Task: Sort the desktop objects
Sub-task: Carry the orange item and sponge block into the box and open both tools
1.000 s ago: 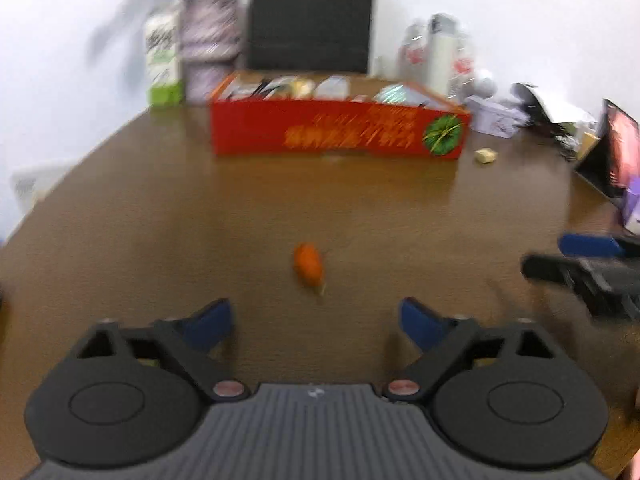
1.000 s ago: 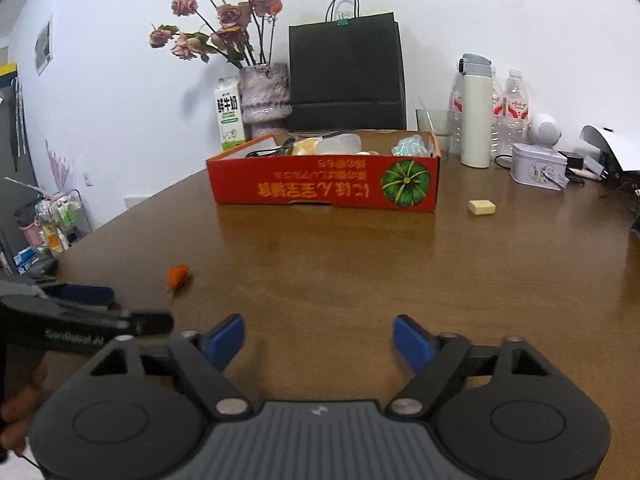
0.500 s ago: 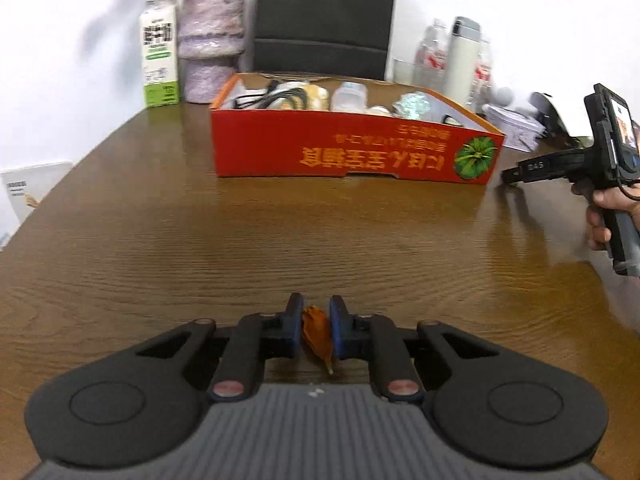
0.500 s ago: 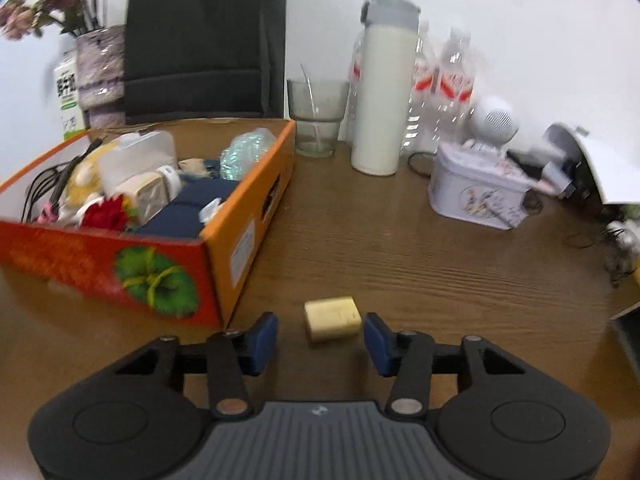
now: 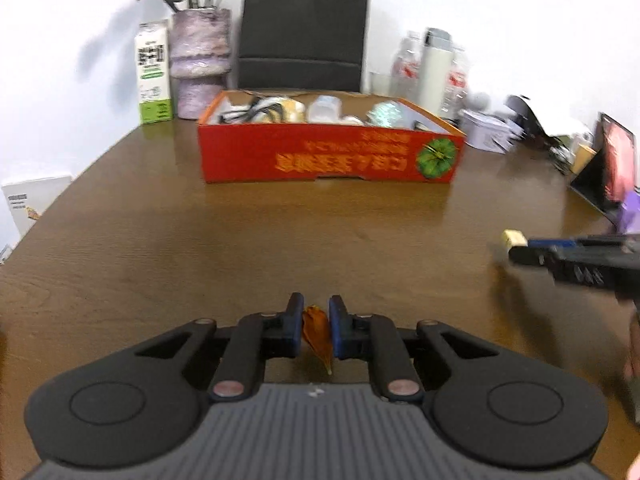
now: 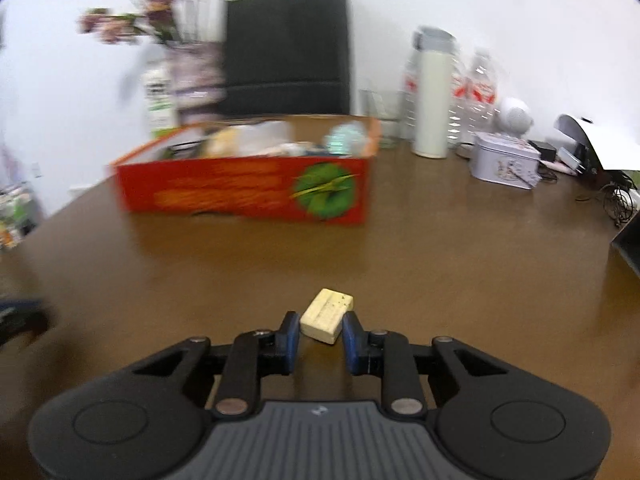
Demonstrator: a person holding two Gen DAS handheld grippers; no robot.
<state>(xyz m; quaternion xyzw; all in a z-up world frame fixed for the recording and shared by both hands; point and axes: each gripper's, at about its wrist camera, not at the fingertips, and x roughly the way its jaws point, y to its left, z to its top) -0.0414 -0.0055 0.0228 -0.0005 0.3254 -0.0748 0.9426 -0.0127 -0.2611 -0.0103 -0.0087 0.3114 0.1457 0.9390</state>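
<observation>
While left gripper (image 5: 315,330) clamps orange piece (image 5: 317,336), right gripper (image 6: 319,334) closing around cream block (image 6: 327,315).

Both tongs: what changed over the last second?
The left tongs went from open, with the small orange piece lying ahead on the table, to shut on it. The right tongs swung right past the red box to the cream block, which now sits between their closing jaws, apparently lifted. The box and the clutter behind it stayed put.
</observation>
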